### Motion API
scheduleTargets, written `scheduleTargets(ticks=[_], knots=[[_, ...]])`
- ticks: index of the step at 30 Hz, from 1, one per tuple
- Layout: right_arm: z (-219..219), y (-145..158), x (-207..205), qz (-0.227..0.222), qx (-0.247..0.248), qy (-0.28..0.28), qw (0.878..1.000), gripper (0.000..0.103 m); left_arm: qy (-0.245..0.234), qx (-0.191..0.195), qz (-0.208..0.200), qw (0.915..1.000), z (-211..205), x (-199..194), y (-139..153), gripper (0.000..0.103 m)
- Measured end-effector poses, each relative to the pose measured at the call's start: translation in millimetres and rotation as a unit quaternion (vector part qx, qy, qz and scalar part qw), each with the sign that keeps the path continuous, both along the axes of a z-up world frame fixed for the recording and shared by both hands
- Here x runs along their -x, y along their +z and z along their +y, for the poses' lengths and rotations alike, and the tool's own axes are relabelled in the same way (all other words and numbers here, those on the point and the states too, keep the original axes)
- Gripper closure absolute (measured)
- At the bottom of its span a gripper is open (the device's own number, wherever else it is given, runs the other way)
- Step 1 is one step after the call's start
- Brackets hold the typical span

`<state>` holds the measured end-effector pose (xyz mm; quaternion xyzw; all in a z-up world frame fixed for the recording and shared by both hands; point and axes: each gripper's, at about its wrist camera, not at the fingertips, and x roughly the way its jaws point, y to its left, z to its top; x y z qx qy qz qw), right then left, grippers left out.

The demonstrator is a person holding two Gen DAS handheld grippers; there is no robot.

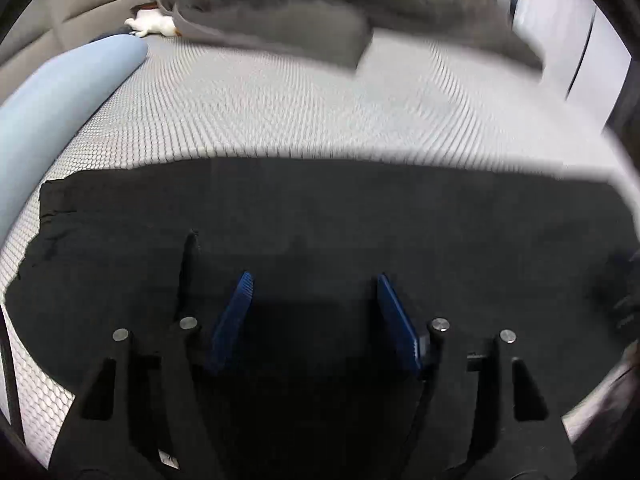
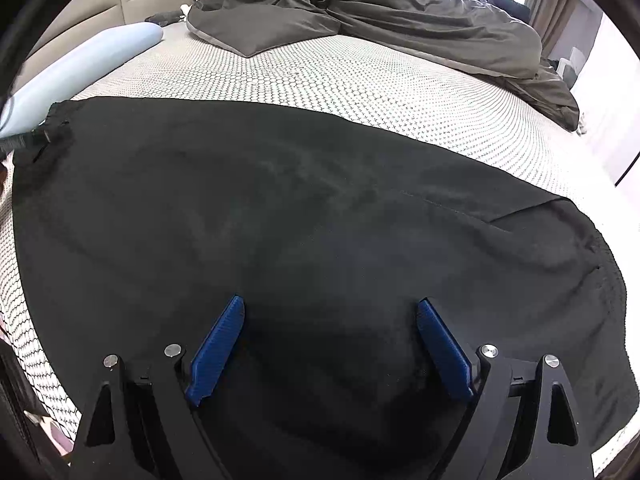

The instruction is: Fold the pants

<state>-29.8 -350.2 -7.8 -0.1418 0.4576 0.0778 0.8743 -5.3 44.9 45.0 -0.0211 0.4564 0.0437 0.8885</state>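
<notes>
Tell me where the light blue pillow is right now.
The light blue pillow lies at the left edge of the bed in both wrist views, just beyond the far left corner of the black pants and left of the crumpled grey duvet.

Each wrist camera looks steeply down along its own blue fingers, close above the black pants (image 2: pixel 300 220) spread on the bed (image 2: pixel 340 76). Both views share the pants, the light blue pillow (image 2: pixel 92 56) at ten o'clock and the grey duvet (image 2: pixel 380 12) at twelve.

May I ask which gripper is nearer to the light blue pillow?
Left. The left gripper hovers over the pants at the end beside the pillow; the right gripper is over the pants farther along, the pillow small at its far left.
</notes>
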Motion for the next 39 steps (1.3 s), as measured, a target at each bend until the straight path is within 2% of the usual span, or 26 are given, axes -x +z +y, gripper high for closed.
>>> scheduleTargets(ticks=[1,3,5,7,8,10,11,13,15,17,20,22,24,25,26,28,30,32,35,37,39], knots=[[-1.1,0.0,0.6,0.000,-0.003,0.001,1.000,0.013,0.008,-0.005,-0.001,1.0000,4.3,2.9,-2.6,0.036],[-4.0,0.1,2.6,0.002,-0.008,0.001,1.000,0.014,0.050,0.010,-0.004,0.9987,20.4,2.0,3.6,0.036],[-6.5,2.1,7.0,0.001,0.000,-0.004,1.000,0.013,0.080,0.029,-0.006,0.9964,31.8,11.2,11.2,0.050],[-3.4,7.3,12.9,-0.008,0.020,-0.006,1.000,0.013,0.075,0.051,-0.012,0.9958,21.1,20.1,24.3,0.050],[1.3,10.9,16.3,-0.012,0.024,0.000,1.000,0.013,0.062,0.054,-0.022,0.9964,14.9,26.5,29.2,0.050],[13.8,16.7,21.7,-0.015,0.004,0.029,0.999,0.013,-0.003,0.066,-0.049,0.9966,-15.0,42.4,39.6,0.046],[21.5,18.0,23.4,-0.014,-0.010,0.045,0.999,0.013,-0.044,0.075,-0.050,0.9950,-41.0,46.1,39.8,0.043],[40.0,12.7,25.5,0.001,-0.024,0.076,0.997,0.013,-0.130,0.085,-0.026,0.9875,-91.3,48.2,32.6,0.042],[49.8,3.5,28.0,0.004,-0.002,0.096,0.995,0.013,-0.183,0.052,0.009,0.9818,-126.3,47.1,16.1,0.042],[34.1,2.0,30.9,0.011,-0.007,0.101,0.995,0.014,-0.190,0.027,0.007,0.9814,-134.8,49.6,8.7,0.042],[-18.6,5.6,33.8,0.008,-0.002,0.051,0.999,0.013,-0.185,0.049,0.006,0.9816,-120.8,66.0,6.8,0.042],[-76.8,6.0,34.8,-0.004,0.029,-0.025,0.999,0.011,-0.177,0.050,0.005,0.9829,-101.5,67.5,4.7,0.042],[-132.4,7.9,35.7,-0.018,0.044,-0.125,0.991,0.013,-0.176,0.050,0.005,0.9831,-105.1,68.8,6.1,0.042],[-154.2,10.4,37.7,-0.023,0.028,-0.155,0.987,0.017,-0.173,0.047,0.005,0.9838,-104.0,57.3,5.1,0.042],[-164.9,13.3,39.7,-0.021,-0.006,-0.158,0.987,0.019,-0.161,0.038,0.001,0.9862,-104.0,50.6,5.7,0.042],[-158.5,20.6,42.8,-0.037,0.000,-0.159,0.987,0.020,-0.148,0.038,-0.022,0.9880,-101.4,49.9,13.2,0.042],[-131.3,23.9,42.6,-0.046,0.006,-0.117,0.992,0.020,-0.154,0.063,-0.038,0.9853,-113.7,45.5,20.3,0.037],[-99.6,19.2,35.9,-0.033,-0.003,-0.060,0.998,0.021,-0.171,0.070,-0.029,0.9824,-128.6,35.5,16.8,0.034],[-57.0,1.0,25.7,-0.025,0.065,-0.002,0.998,0.023,-0.183,0.034,-0.004,0.9826,-145.9,25.5,3.2,0.033],[-63.7,2.1,19.4,-0.028,0.060,-0.002,0.998,0.023,-0.182,0.038,0.000,0.9826,-145.0,22.2,-1.5,0.031],[-87.4,4.4,10.8,-0.039,0.071,-0.059,0.995,0.022,-0.174,0.047,0.003,0.9836,-136.5,22.1,-0.9,0.031]])
